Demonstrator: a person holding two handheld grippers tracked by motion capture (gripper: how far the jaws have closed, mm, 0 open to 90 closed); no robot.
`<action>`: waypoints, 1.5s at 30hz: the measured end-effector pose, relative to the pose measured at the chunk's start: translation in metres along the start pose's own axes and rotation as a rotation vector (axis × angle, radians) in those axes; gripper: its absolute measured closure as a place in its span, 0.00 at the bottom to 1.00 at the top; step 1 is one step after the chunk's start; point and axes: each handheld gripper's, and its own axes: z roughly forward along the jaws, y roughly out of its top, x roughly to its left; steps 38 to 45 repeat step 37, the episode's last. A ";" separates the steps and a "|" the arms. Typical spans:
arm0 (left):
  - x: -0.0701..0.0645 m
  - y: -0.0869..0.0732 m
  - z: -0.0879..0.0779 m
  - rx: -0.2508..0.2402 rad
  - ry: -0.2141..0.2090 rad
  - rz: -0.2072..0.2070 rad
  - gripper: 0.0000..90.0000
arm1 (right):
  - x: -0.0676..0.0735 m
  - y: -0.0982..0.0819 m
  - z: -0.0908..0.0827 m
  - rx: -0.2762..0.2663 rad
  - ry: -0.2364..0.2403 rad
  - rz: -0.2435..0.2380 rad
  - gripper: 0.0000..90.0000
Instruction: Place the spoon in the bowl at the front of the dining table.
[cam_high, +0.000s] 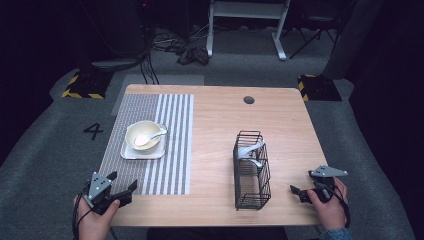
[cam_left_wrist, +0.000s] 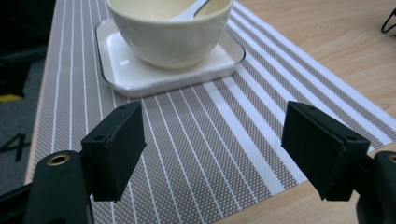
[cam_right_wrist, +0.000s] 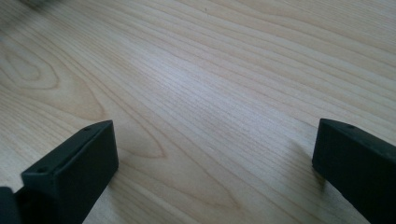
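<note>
Judging from how things lie, the table-setting work looks to be between steps rather than finished. At the left, the left claw (cam_high: 122, 187) hovers at the near edge of the striped placemat (cam_high: 172, 145), its jaws spread wide with nothing between them; in the left gripper view the mat's weave shows through the gap and the setting sits just ahead. That setting appears complete: a cream bowl (cam_high: 145, 134) stands upright on a small square white plate (cam_high: 131, 152), which rests on the placemat, and a white spoon (cam_high: 150, 137) lies inside the bowl with its handle leaning over the far right rim. Moving right across the bare wooden tabletop (cam_high: 215, 125), a black wire basket (cam_high: 251, 170) stands near the front edge, and at least one more white spoon (cam_high: 250, 149) rests in its far end; a second pale piece lies below it, too small to tell apart with certainty. At the far right, the right claw (cam_high: 301, 191) rests low by the tabletop's near right corner, jaws likewise apart and empty, with plain wood grain between them in the right gripper view. So one spoon seems served into the bowl, while what remains in the basket is untouched, and neither claw is yet reaching for anything.
</note>
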 end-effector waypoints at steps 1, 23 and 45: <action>0.000 -0.001 0.001 0.012 0.001 0.002 0.23 | 0.000 0.000 0.000 0.000 0.001 -0.001 0.00; 0.004 -0.021 0.018 0.160 0.040 0.005 0.19 | 0.000 0.000 0.000 0.000 0.001 0.000 0.00; 0.003 -0.031 0.014 0.109 0.040 0.006 0.18 | 0.000 0.000 0.000 0.000 0.001 0.000 0.00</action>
